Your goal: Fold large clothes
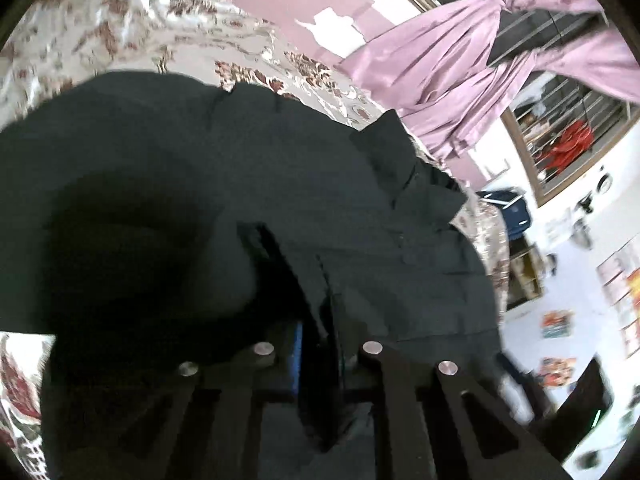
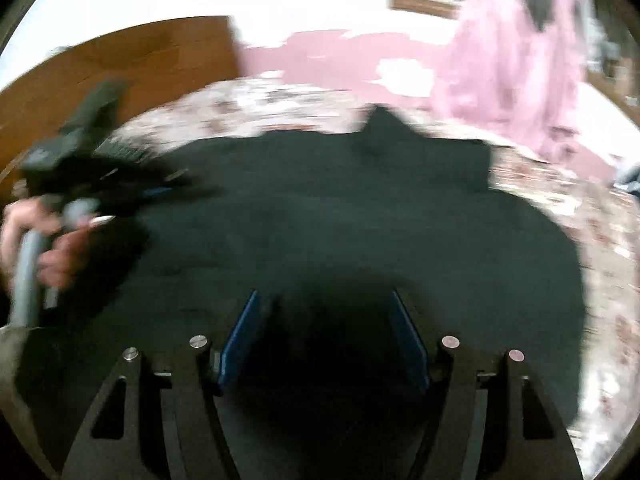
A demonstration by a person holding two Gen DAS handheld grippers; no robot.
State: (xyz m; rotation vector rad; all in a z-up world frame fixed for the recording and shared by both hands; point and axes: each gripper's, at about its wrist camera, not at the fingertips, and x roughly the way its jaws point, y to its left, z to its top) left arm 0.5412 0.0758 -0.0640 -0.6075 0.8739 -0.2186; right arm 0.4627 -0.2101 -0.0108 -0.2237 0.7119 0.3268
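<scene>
On the bed (image 1: 100,28), a dark garment (image 1: 168,168) lies spread over the floral bedspread. The left gripper (image 1: 316,344) has its jaws nearly together, pinching a fold of the garment; the cloth rises from the jaws in a ridge and drapes away toward the far side. A blue pad shows just beside the pinched fold.

From the right wrist view, the right gripper (image 2: 326,336) has its jaws wide apart, with the blue pads (image 2: 240,340) on either side of bare dark cloth; nothing is held between them. The garment (image 2: 340,208) fills the middle of this view, and the jaws hover low over its near part. Whether they touch it cannot be told, as the view is blurred.

The garment's far edge runs across the bedspread, with a pointed corner (image 2: 380,120) sticking up. At the left, a hand (image 2: 44,240) holds the left gripper's handle over the garment's side. Bedspread shows beyond the far and right edges. A wooden headboard (image 2: 120,60) and pink curtains (image 1: 460,64) stand behind.
</scene>
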